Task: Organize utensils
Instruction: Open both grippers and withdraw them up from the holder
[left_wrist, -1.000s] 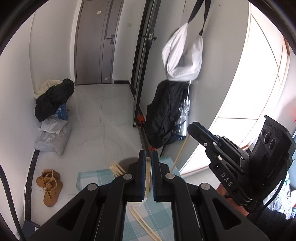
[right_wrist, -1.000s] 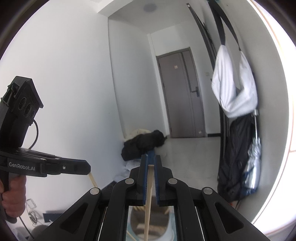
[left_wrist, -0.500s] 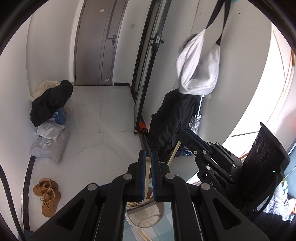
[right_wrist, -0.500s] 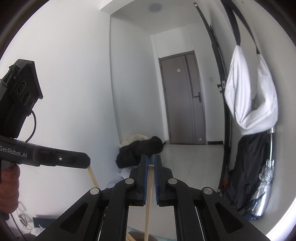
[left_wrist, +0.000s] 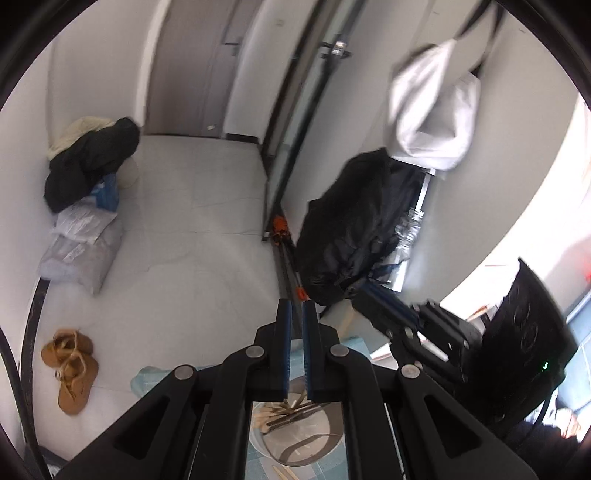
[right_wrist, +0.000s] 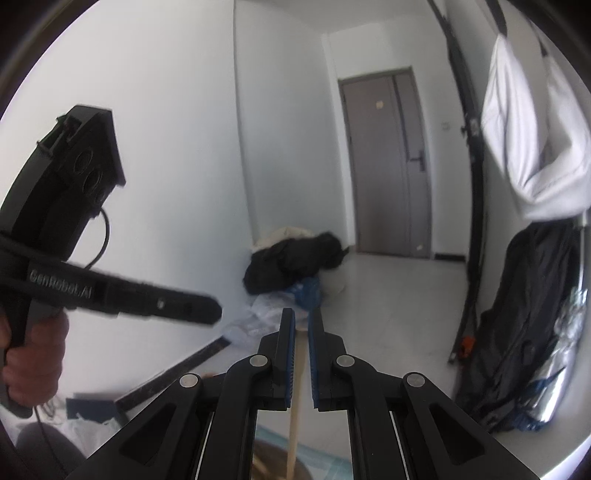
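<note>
In the left wrist view my left gripper (left_wrist: 297, 314) hangs over a round metal holder (left_wrist: 299, 439) with several wooden and metal utensils (left_wrist: 284, 410) in it. Its jaws stand a little apart with nothing between them. My right gripper (left_wrist: 369, 295) shows at the right with a wooden chopstick (left_wrist: 345, 317) hanging below it. In the right wrist view my right gripper (right_wrist: 301, 321) has its jaws slightly parted around that chopstick (right_wrist: 294, 417), which stands upright over the holder (right_wrist: 273, 461). My left gripper (right_wrist: 214, 308) crosses the left side.
The holder stands on a blue checked cloth (left_wrist: 155, 373) with loose chopsticks (left_wrist: 284, 472) on it. Beyond are a white floor, tan shoes (left_wrist: 70, 369), bagged clothes (left_wrist: 81, 229), a black coat (left_wrist: 351, 229) and a white bag (left_wrist: 432, 114) on the wall.
My left gripper has let go of its chopstick and tilted down over the holder. My right gripper's jaws have parted slightly and it has also tilted down.
</note>
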